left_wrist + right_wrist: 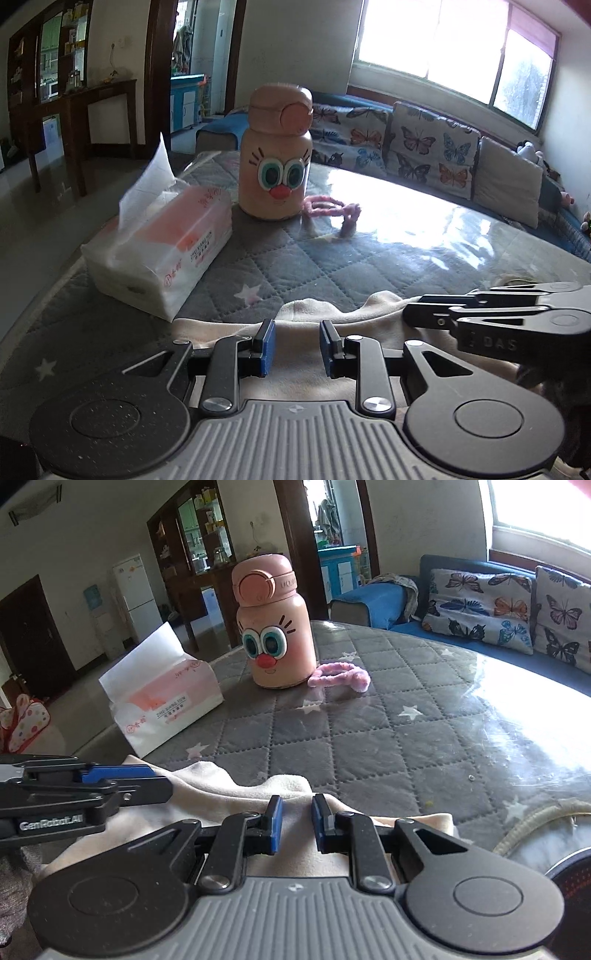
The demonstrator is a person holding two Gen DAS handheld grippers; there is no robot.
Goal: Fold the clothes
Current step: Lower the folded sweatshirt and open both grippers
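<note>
Left gripper (297,345) and right gripper (297,823), fingers released, hover side by side over a cream garment (288,786) on the quilted table (369,720), bottle (275,627) at 12 o'clock.

Home living room. Sofa (373,125) with butterfly-print cushions (432,158) along far right wall under large window (454,48). Dark wood cabinet (195,542) with glass shelves far left, white fridge (135,587) beside it, doorway beyond. Near: table under quilted grey star-print cover (369,731), tissue pack (159,251), cartoon-face bottle (275,155).

"GenRobot.AI" on the left tool (162,786); "DAS" on the right tool (410,317).
</note>
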